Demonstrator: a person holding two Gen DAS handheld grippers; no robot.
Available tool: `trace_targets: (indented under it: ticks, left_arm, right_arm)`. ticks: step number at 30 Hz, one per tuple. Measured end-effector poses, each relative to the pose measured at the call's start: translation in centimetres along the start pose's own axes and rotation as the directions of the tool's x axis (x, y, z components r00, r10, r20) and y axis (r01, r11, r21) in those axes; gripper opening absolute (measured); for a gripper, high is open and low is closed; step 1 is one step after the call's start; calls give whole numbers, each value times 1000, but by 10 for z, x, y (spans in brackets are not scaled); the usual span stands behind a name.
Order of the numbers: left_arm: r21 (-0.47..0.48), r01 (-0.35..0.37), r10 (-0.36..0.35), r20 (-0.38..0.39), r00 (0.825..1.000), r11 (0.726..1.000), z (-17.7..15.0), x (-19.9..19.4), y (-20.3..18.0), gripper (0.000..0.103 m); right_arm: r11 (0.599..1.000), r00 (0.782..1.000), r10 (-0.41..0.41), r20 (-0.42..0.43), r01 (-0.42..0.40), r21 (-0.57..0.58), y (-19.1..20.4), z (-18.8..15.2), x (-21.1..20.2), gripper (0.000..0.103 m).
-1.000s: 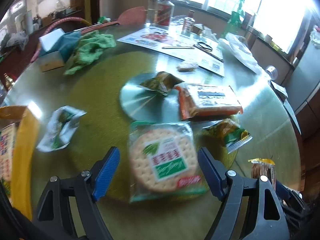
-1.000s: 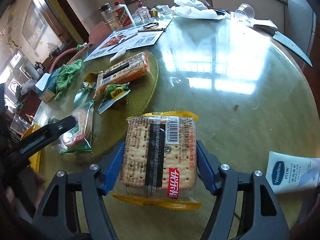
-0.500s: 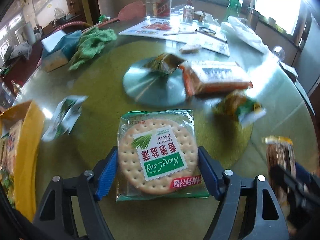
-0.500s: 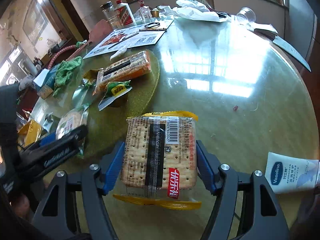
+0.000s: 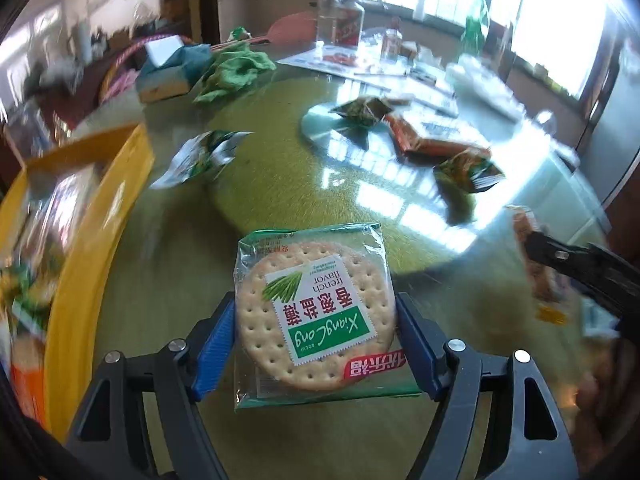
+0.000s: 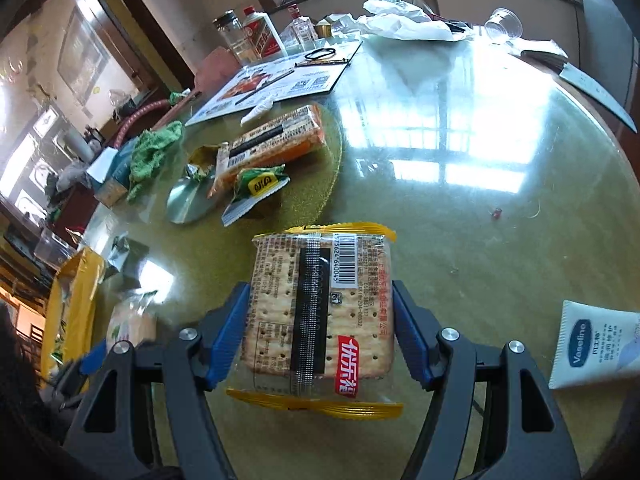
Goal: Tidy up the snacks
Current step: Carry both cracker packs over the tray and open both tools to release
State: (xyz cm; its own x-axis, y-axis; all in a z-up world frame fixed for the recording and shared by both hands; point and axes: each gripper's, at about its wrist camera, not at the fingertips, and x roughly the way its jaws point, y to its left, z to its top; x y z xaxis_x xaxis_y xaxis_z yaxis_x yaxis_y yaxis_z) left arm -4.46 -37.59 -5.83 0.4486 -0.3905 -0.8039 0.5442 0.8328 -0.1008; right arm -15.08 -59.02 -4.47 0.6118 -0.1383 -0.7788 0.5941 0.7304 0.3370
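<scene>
My left gripper (image 5: 316,340) is shut on a round cracker pack (image 5: 314,312) with a green label, held above the glass table. My right gripper (image 6: 322,334) is shut on a square cracker pack (image 6: 320,308) with yellow ends. A yellow box (image 5: 96,216) holding snack packs stands at the left; it also shows in the right wrist view (image 6: 72,304). Loose on the table lie an orange cracker pack (image 6: 268,144), a green-yellow sachet (image 6: 256,190), a dark sachet (image 5: 362,110) and a white-green sachet (image 5: 200,156). The right gripper and its pack (image 5: 536,264) show at the left view's right edge.
A green cloth (image 5: 236,70), a tissue box (image 5: 168,68), bottles (image 6: 256,36), a printed sheet (image 6: 280,80), a silver disc (image 6: 188,200) and a Vaseline tube (image 6: 596,344) lie on the round table. A plastic cup (image 6: 502,24) and bag (image 6: 404,22) are at the back.
My left gripper closed on the round cracker pack, lifted it and swung left toward the yellow box. My right gripper kept its hold on the square pack with little movement.
</scene>
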Motion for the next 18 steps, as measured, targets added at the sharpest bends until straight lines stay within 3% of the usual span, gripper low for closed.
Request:
trace_targets:
  ticks: [5,8,12,18]
  left_arm:
    - [-28,57,-54,98,994,998,-15,-67,22,75]
    - [-66,33,-22,159,987,997,-12,-105,46,75]
    - [-78,-12,31,244,969,997,-15,-148,79,75]
    - [-191,-44,97,280,955,981,-18,-176,151,75]
  right_arm:
    - [995,995,97,29,-96,-32,14,-3,-16,69]
    - [975,975,214,51,-211,-70,41,-9,-41,69]
    - [939,954,295,43,-282,-195,110,-22,-69,69]
    - [864,935,352,-42,-342,-369,211,-42,-76,69]
